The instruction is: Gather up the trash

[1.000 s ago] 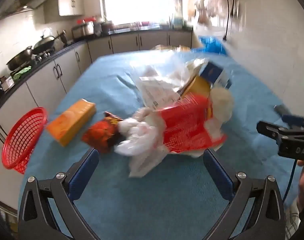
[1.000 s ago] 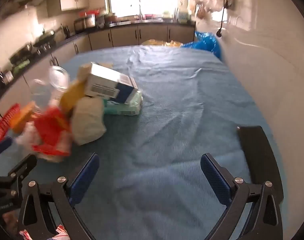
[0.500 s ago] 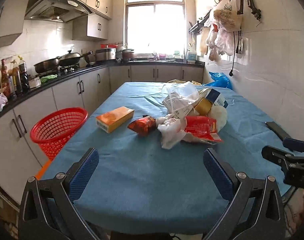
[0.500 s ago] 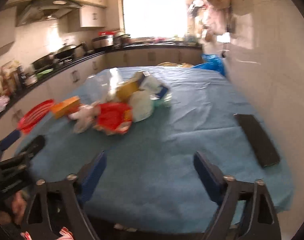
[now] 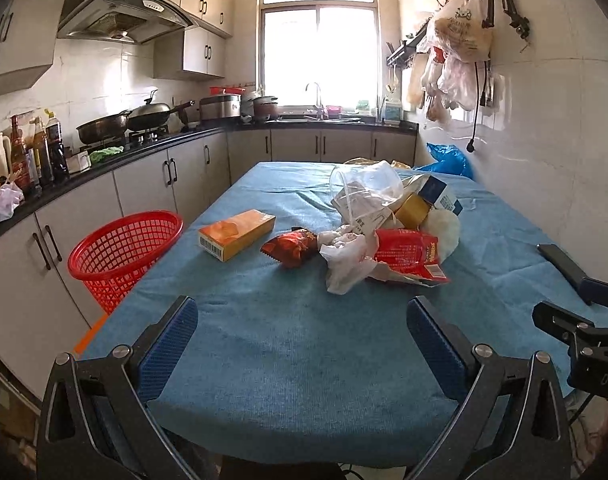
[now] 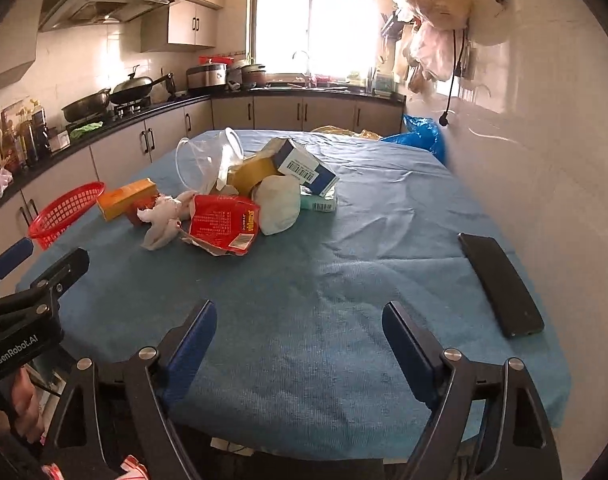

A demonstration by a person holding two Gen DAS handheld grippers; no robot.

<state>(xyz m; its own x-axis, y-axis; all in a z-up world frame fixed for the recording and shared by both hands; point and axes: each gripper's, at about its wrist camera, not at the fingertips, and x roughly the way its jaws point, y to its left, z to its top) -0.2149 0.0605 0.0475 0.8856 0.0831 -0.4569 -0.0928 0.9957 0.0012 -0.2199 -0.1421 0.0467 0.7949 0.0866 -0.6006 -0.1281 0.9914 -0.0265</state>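
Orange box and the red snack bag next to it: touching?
Apart. The left wrist view shows a strip of blue cloth between the orange box and the snack bag; the right wrist view hides the bag behind crumpled tissue.

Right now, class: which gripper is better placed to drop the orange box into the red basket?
Left. The orange box and red basket lie on the left gripper side.

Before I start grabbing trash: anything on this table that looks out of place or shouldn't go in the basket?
Yes. A black phone lies flat near the table's wall-side edge, apart from the trash pile; it looks like no litter. The red basket stands off the table's other side, empty as far as visible.
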